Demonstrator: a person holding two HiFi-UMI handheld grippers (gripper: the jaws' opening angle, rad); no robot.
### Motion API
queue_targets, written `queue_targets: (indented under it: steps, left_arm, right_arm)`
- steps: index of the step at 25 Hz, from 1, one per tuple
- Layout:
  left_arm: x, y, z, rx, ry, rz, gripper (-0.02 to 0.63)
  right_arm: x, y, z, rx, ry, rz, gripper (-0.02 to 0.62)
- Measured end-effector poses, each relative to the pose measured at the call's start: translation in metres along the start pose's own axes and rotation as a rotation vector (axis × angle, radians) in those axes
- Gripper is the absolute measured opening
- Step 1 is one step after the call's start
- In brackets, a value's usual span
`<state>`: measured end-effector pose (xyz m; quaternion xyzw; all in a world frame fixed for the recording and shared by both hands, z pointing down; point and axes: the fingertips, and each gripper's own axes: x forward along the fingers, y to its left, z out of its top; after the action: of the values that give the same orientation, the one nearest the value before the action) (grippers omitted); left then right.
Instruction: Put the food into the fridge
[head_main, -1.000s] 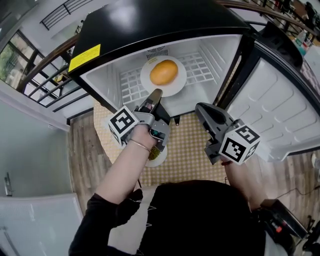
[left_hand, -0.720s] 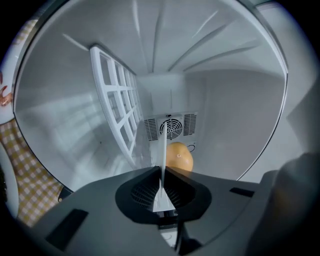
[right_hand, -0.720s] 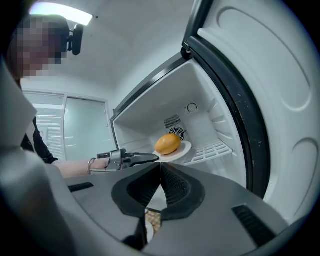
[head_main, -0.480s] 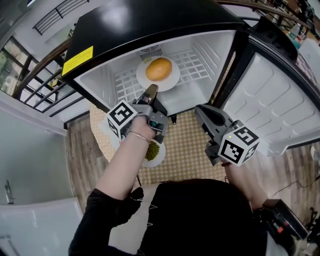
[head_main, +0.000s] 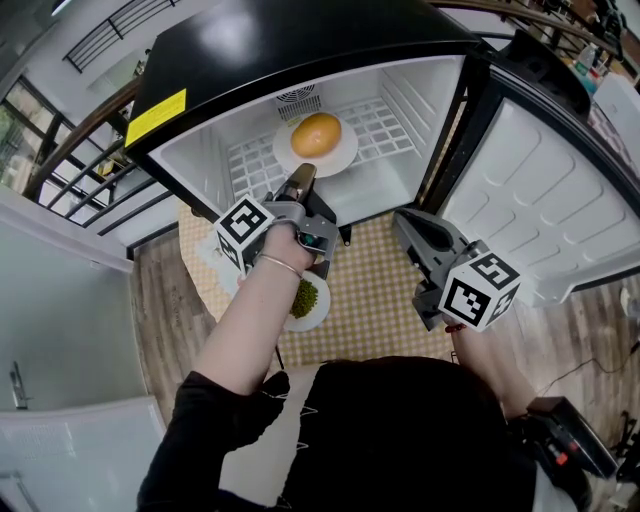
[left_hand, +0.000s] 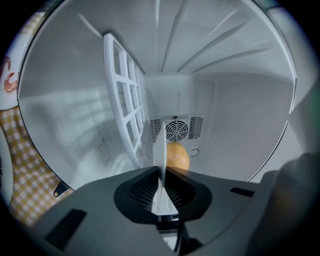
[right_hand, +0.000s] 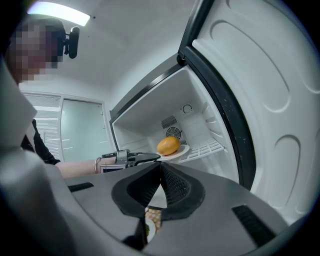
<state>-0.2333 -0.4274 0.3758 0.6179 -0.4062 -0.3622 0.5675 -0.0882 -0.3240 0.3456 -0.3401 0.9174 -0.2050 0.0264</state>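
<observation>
Plate (head_main: 336, 161) on fridge shelf (head_main: 388, 130), rim pinched by just-loosening fingers of left gripper (head_main: 303, 179); right gripper (head_main: 405, 220) outside, fingers pressed together.

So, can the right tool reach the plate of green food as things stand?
Probably yes: the right tool hangs empty beside the plate of green food, only checked cloth between; the left forearm overhangs it.

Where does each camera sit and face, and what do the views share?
Head view: on the person's head, steeply down at the open fridge; left forearm, left gripper, right gripper show.
Left gripper view: on that gripper, into the fridge along jaws shut on the plate.
Right gripper view: on that gripper, toward the fridge; shut jaws, left forearm show.
All three share the orange food.
</observation>
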Motion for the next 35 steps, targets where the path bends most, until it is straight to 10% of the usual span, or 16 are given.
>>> queue_targets:
  steps: [35]
  left_arm:
    - [0.002, 0.005, -0.007, -0.079, -0.029, -0.017, 0.041]
  right_arm:
    - [-0.015, -0.003, -0.007, 0.046, 0.016, -0.023, 0.015]
